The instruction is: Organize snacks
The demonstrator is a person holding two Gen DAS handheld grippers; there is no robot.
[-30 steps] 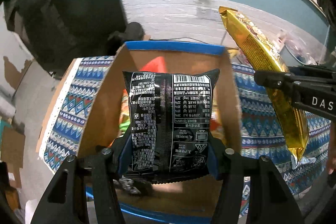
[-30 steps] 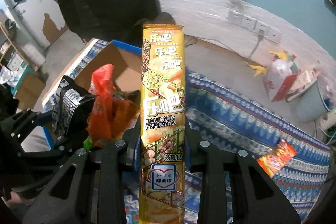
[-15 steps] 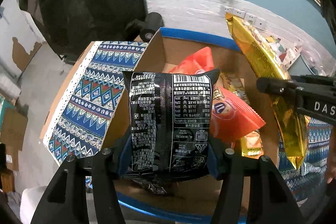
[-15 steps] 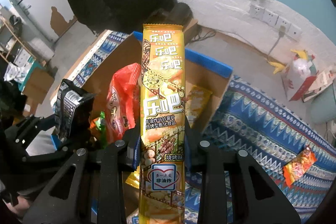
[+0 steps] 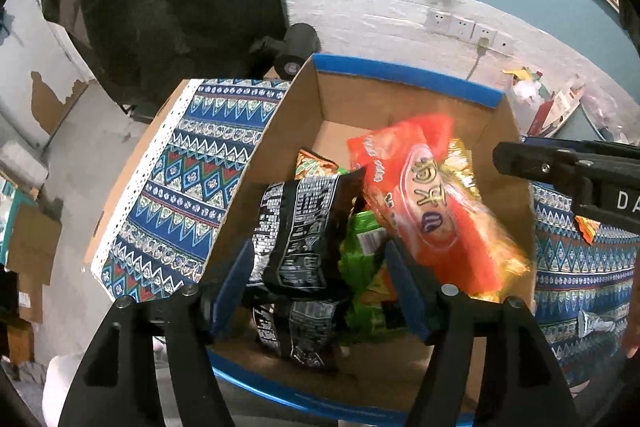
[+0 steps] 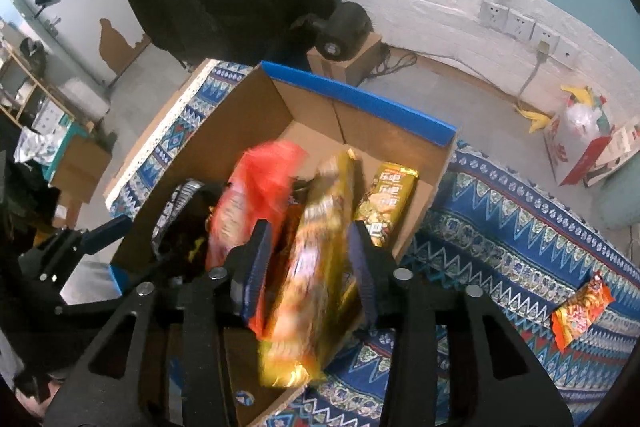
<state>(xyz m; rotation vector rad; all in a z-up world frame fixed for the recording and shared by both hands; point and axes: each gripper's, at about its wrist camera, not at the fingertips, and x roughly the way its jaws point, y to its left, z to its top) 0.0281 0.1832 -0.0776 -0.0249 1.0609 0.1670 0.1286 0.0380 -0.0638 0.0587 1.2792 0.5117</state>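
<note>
both packets have left their grips since the earlier frames: the left hand-held gripper [image 5: 320, 279] has just been opening, its released black snack packet [image 5: 298, 231] tilting into the cardboard box [image 5: 404, 75]. the right hand-held gripper [image 6: 310, 259] has just been opening too, its gold chip packet [image 6: 316, 259] loose and blurred over the box's edge.
</note>
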